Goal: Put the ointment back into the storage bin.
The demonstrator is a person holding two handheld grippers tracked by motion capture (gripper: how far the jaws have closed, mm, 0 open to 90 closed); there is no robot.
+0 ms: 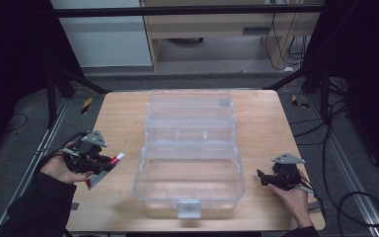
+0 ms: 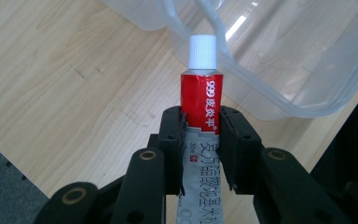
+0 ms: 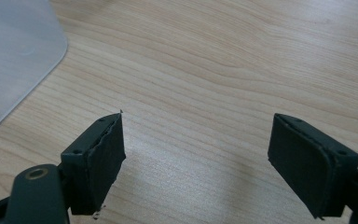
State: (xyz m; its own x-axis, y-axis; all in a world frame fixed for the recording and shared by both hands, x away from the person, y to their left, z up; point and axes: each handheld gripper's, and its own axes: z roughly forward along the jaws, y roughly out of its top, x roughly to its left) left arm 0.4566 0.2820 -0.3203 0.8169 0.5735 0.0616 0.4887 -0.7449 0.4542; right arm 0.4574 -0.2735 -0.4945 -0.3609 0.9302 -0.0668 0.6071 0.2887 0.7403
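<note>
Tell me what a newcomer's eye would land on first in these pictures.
First, the big clear plastic box standing open in the middle of the wooden table. Next, the red and silver tube with a white cap, clamped in the left gripper beside the box's left edge. The right gripper hangs open over bare wood at the box's right.

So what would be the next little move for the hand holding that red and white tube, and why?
Probably carry the tube forward over the near rim of the clear plastic box and lower it inside. The left gripper is already shut on the tube, its white cap points at the box wall, and the box lies open beside it. The right gripper hangs open over bare table, holding nothing.
</note>
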